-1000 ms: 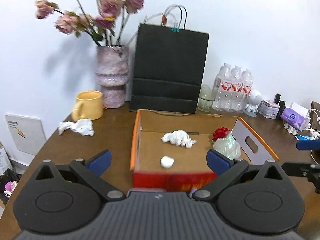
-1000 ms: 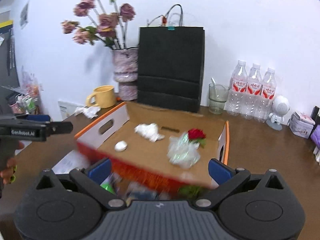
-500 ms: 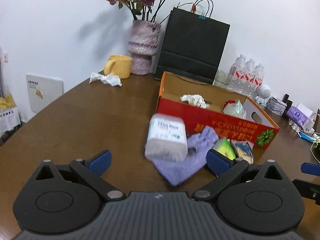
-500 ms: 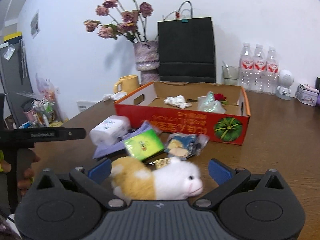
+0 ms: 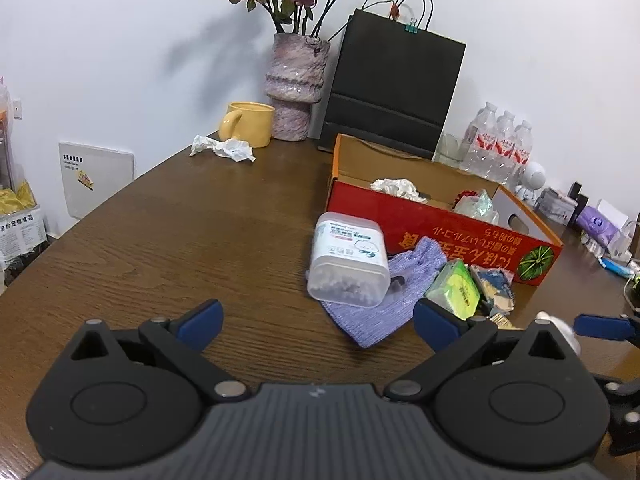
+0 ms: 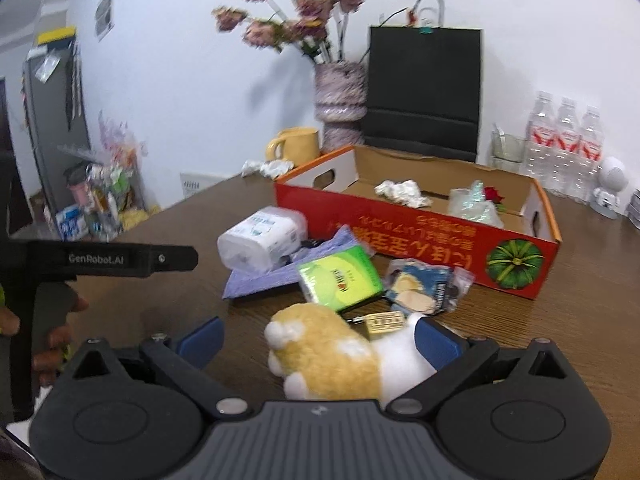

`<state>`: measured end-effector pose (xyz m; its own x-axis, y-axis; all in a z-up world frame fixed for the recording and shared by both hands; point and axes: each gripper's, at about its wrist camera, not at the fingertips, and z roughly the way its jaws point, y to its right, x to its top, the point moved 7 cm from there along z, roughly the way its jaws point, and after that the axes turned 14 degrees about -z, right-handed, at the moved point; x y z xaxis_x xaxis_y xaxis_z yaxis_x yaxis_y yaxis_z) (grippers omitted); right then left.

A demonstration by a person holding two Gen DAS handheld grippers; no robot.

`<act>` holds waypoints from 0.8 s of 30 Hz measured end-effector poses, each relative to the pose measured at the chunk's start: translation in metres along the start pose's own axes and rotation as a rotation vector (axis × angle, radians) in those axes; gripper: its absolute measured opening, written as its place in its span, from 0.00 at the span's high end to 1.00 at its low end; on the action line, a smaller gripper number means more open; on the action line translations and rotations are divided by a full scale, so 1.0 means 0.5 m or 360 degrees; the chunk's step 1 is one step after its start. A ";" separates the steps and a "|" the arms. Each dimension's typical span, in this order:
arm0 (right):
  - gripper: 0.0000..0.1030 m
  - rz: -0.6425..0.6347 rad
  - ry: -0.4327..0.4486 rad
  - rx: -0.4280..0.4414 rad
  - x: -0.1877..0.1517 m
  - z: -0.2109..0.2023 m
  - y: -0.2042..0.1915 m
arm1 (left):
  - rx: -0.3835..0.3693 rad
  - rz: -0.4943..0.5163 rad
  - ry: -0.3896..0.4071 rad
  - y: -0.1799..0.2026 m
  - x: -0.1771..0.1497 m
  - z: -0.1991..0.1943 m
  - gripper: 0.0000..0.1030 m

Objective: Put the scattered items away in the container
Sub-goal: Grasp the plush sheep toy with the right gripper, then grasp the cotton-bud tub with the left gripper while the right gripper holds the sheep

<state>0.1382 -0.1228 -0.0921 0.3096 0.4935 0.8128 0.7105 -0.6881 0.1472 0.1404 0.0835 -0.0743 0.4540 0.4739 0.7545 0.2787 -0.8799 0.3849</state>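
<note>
In front of the box (image 6: 424, 232), a jar (image 6: 260, 242), cloth (image 6: 272, 274), green pack (image 6: 340, 280) and plush (image 6: 340, 356) are lying on the table (image 5: 160, 240). The left gripper (image 5: 316, 318) is hovering with jaws apart, holding nothing. The right gripper (image 6: 318, 338) is gaping around the plush, not clamping it.

Both wrist views sat low over the table (image 5: 168, 240), facing the wall; both showed the red box (image 5: 440, 232) (image 6: 400, 236).

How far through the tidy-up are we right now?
Early. Already in the red box: a crumpled tissue and a wrapped rose. In hand: nothing, though the open right tongs straddle the plush toy. Left: wipes tub, purple cloth, green packet, snack bag; left tongs open.
</note>
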 end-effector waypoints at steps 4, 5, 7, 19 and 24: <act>0.10 -0.0141 -0.0102 0.0035 0.005 0.037 -0.022 | 0.0005 0.0017 0.0007 -0.010 0.002 -0.007 0.00; 0.12 -0.0182 -0.0137 0.0036 0.005 0.046 -0.026 | 0.0012 0.0018 0.0004 -0.015 0.002 -0.007 0.00; 0.24 -0.0241 -0.0196 0.0051 0.004 0.062 -0.027 | 0.0027 0.0018 -0.0006 -0.025 0.001 -0.006 0.00; 0.50 -0.0166 -0.0385 0.0021 -0.036 0.086 0.032 | 0.0011 0.0028 -0.0057 -0.024 0.006 0.023 0.00; 0.51 -0.0014 -0.0305 -0.0052 -0.037 0.057 0.072 | -0.0018 0.0068 -0.0065 0.000 0.012 0.042 0.00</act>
<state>0.1759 -0.1416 -0.1179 0.4201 0.5898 0.6897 0.6940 -0.6985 0.1745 0.1611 0.0872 -0.0809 0.4993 0.4367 0.7483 0.2488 -0.8996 0.3590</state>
